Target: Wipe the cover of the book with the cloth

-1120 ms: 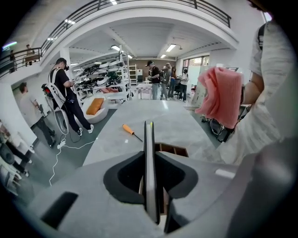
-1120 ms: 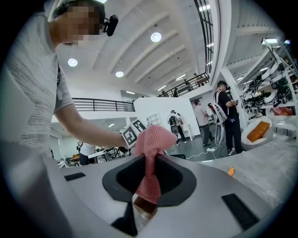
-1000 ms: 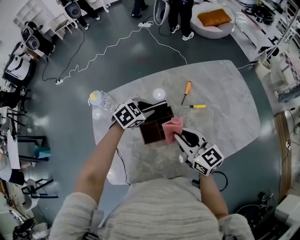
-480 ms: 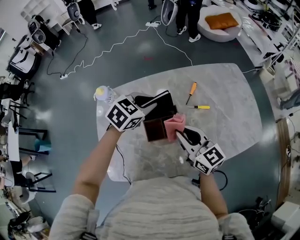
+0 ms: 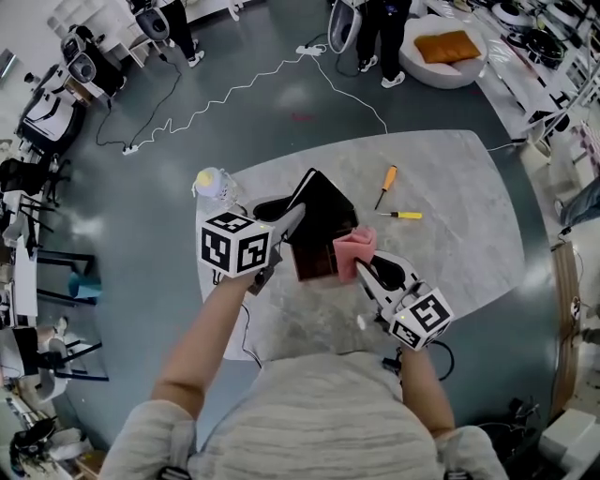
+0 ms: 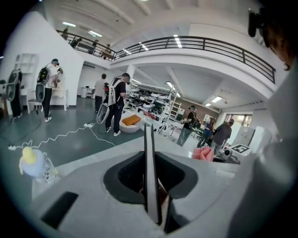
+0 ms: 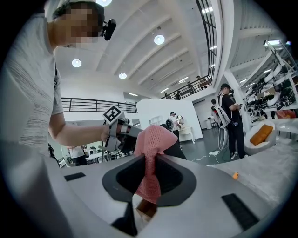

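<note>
My left gripper point(image 5: 296, 221) is shut on the dark book point(image 5: 324, 208) and holds it tilted above the marble table point(image 5: 450, 178). In the left gripper view the book point(image 6: 148, 153) stands edge-on between the jaws. A brown face of the book point(image 5: 313, 262) shows below the black cover. The pink cloth point(image 5: 354, 251) is bunched in my right gripper point(image 5: 362, 273), which is shut on it, and it rests against the book's right side. In the right gripper view the cloth point(image 7: 152, 153) hangs between the jaws and hides most of the book.
An orange screwdriver point(image 5: 386, 184) and a yellow one point(image 5: 401, 215) lie on the table beyond the book. A plastic bottle with a yellow cap point(image 5: 212, 183) stands at the table's left edge. People point(image 5: 375, 28) and a white cable point(image 5: 234, 89) are on the floor beyond.
My left gripper has drawn back toward me and tipped the book up steeper off the table. The right gripper and cloth have stayed beside the book.
</note>
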Tool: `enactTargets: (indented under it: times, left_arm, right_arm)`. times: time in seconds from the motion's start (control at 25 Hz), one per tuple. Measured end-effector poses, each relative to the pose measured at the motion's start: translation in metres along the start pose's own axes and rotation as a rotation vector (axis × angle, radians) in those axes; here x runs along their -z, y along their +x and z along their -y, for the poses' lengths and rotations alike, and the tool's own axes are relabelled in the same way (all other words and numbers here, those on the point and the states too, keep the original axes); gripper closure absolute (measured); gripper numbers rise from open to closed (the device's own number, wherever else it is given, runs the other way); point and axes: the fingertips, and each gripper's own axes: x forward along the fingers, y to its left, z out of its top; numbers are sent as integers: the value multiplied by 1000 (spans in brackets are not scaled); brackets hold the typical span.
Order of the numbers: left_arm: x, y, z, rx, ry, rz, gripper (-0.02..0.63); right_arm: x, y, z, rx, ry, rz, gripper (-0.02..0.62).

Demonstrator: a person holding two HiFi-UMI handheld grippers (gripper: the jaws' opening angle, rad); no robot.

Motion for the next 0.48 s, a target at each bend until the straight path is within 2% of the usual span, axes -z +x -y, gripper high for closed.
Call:
enactTargets:
  times: [0.2, 0.36, 0.48]
  left_arm:
    - [38, -10, -8, -93, -178, 37, 529]
    - [67, -26, -16, -149, -355, 115, 529]
    - [82, -35, -19, -179, -437, 164, 529]
  right_arm:
    - [6, 18, -6, -4, 6, -25, 532]
    - [16, 42, -10, 19, 14, -69, 532]
    - [25, 61, -10, 57, 27, -121, 532]
